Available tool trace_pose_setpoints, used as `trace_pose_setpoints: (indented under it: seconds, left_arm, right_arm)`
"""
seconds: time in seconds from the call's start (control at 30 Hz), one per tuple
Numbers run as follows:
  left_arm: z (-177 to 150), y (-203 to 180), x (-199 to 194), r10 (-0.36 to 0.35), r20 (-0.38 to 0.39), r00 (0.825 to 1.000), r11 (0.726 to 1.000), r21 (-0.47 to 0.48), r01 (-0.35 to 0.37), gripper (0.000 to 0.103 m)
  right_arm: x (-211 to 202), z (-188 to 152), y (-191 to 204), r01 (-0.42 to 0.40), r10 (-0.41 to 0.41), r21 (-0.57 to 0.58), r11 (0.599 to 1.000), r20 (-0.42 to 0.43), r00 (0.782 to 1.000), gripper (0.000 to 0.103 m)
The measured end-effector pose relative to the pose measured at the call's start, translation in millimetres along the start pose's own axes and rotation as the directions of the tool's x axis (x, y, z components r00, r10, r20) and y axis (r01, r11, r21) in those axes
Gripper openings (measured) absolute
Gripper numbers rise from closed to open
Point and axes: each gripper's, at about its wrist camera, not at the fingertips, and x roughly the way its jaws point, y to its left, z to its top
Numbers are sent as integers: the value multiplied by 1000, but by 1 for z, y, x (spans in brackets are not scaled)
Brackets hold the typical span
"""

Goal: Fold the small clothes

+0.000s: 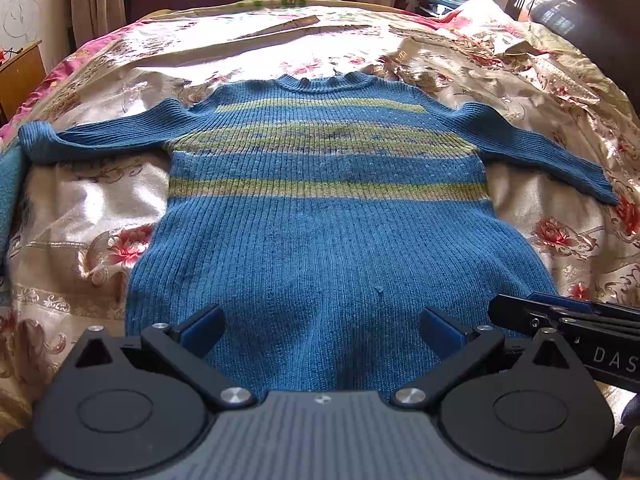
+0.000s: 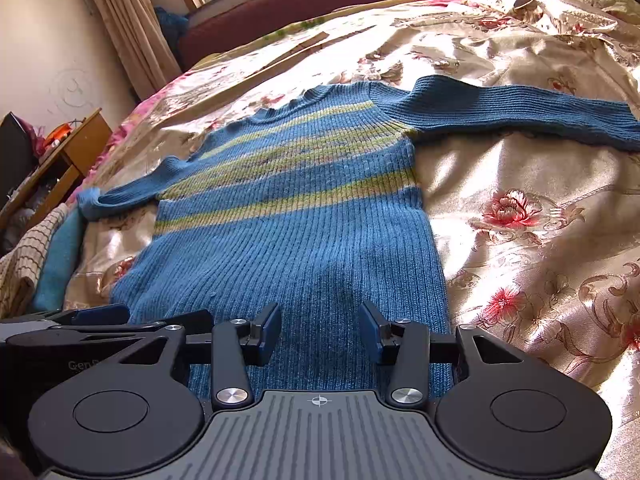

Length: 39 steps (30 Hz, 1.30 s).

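Observation:
A small blue knit sweater point(image 1: 320, 208) with green-yellow stripes lies flat and face up on the bed, both sleeves spread out sideways, neck at the far end. It also shows in the right wrist view point(image 2: 296, 216). My left gripper point(image 1: 322, 328) is open and empty, hovering over the sweater's hem near the middle. My right gripper point(image 2: 319, 330) is open and empty over the hem's right part. The right gripper shows at the right edge of the left wrist view point(image 1: 568, 316); the left gripper shows at the left edge of the right wrist view point(image 2: 100, 320).
The bed has a shiny beige bedspread with red flowers point(image 1: 560, 232) point(image 2: 520, 208). Folded cloths, one teal and one striped, lie at the bed's left edge point(image 2: 44, 256). A wooden bedside table point(image 2: 72, 148) stands left. A dark headboard point(image 1: 580, 12) is far right.

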Motion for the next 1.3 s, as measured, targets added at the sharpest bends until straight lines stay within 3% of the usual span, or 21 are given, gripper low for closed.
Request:
trace_pose_setpoints:
  seconds: [0.5,1.3]
  left_arm:
    - [-1,2,-7,22,17,1000,1000,8,-22,103]
    - [3,-5,2,-3,9,1000,1000,25,3,103]
  right_arm:
    - [-4,-1,8,2,-2,-30,1000,3,1000,43]
    - [0,0,-3,18,-18,5,1000,-5,1000,43]
